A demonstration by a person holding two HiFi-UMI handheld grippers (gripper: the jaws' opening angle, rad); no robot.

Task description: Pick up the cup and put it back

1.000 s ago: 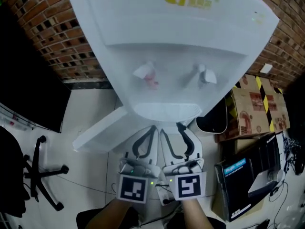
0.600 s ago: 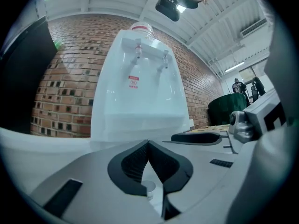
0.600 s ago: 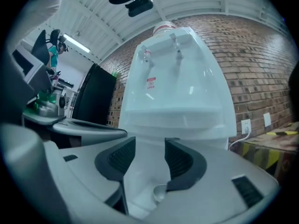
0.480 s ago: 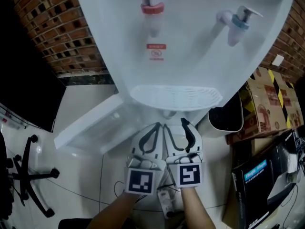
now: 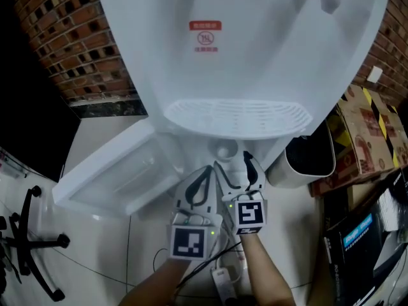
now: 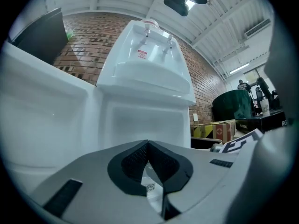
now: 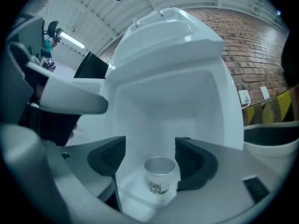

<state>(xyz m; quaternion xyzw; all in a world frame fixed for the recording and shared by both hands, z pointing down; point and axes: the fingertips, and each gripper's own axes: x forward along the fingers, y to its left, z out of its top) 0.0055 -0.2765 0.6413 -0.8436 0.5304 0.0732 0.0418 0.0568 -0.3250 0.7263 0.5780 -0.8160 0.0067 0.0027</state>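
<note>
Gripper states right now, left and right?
Left gripper: shut, nothing held.
Right gripper: jaws opening, cup between them, not gripped.

cup: small, pale w/ dark print, silvery rim, upright, on white shelf edge.

One water dispenser, two taps, one drip tray, one cup, one bin, one cardboard box, two grippers: left gripper, right gripper, its jaws opening with the cup between
</note>
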